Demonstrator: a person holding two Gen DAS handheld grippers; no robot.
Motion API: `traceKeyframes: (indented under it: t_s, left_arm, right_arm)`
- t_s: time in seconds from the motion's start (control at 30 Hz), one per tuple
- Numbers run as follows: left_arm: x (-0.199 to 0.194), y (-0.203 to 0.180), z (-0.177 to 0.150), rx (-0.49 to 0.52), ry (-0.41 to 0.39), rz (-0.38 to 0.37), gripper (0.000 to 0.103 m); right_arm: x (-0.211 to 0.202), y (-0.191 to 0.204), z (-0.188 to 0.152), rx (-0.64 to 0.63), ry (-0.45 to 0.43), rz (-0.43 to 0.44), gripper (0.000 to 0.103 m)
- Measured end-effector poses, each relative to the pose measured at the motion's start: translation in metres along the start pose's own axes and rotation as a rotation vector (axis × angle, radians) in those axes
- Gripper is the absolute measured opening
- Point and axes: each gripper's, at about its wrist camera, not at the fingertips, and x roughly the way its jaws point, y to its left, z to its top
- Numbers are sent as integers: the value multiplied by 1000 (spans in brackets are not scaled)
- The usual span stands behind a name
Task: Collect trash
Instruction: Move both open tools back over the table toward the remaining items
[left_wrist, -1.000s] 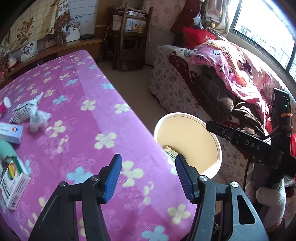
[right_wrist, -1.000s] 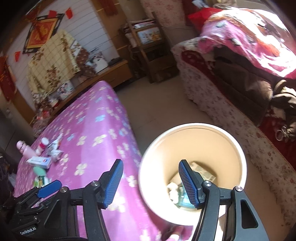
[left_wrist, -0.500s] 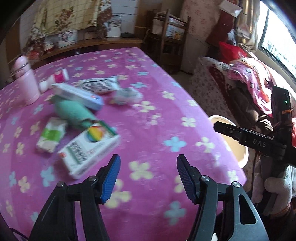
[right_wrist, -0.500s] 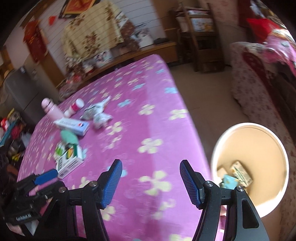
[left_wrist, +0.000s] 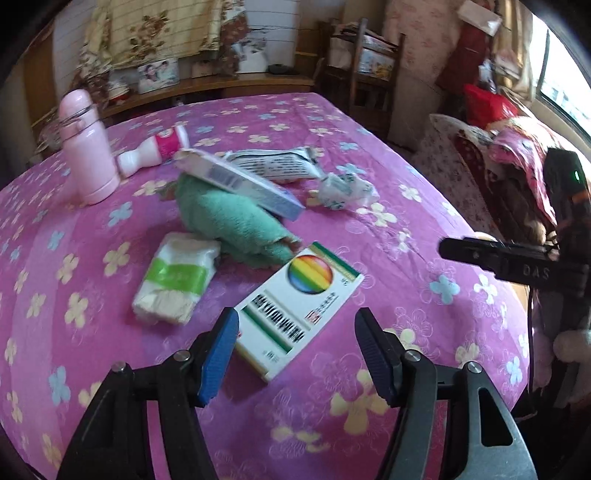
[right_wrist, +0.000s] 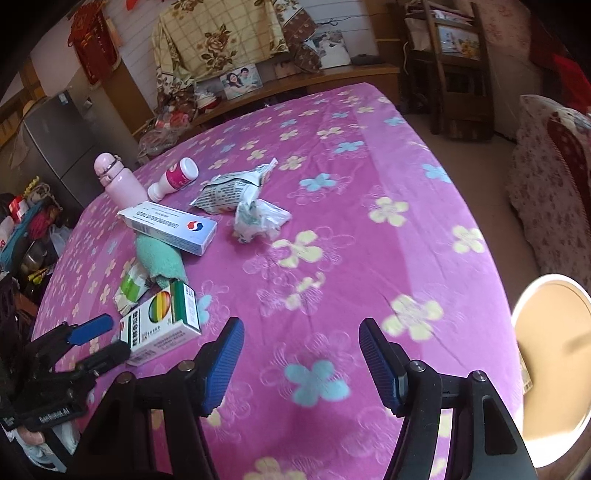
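A white box with a rainbow circle (left_wrist: 295, 306) lies on the pink flowered table (left_wrist: 406, 258), just ahead of my open, empty left gripper (left_wrist: 295, 354); it also shows in the right wrist view (right_wrist: 159, 325). Behind it lie a green-banded tissue pack (left_wrist: 173, 280), a blue-white long box (left_wrist: 240, 184), a printed wrapper (left_wrist: 277, 164) and a crumpled wrapper (left_wrist: 345, 186). My right gripper (right_wrist: 301, 363) is open and empty above the table's front. The cream trash bin (right_wrist: 554, 369) stands on the floor at the right.
A green cloth (left_wrist: 229, 218), a pink flask (left_wrist: 86, 147) and a small white-pink bottle (left_wrist: 155, 149) are on the table. A sofa (right_wrist: 554, 177) and a wooden chair (right_wrist: 461, 70) stand to the right. A shelf (right_wrist: 295, 81) runs along the back wall.
Both grippers swung left from over the bin to the table. The left gripper came close to the rainbow box. Both stayed open.
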Motion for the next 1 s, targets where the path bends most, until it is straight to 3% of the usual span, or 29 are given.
traceKeyframes:
  t_s: [0.17, 0.57, 0.8, 1.0]
  left_arm:
    - [16, -13, 5, 118, 20, 38, 67]
    - [37, -14, 17, 133, 50, 51, 69]
    - [32, -11, 9, -11, 94, 111, 70]
    - [19, -5, -2, -122, 126, 85, 70]
  right_arm:
    - [5, 1, 4, 1, 5, 7, 68]
    - [10, -4, 6, 9, 15, 3, 68]
    - [10, -3, 7, 10, 11, 9, 68]
    - [8, 2, 7, 0, 6, 17, 68]
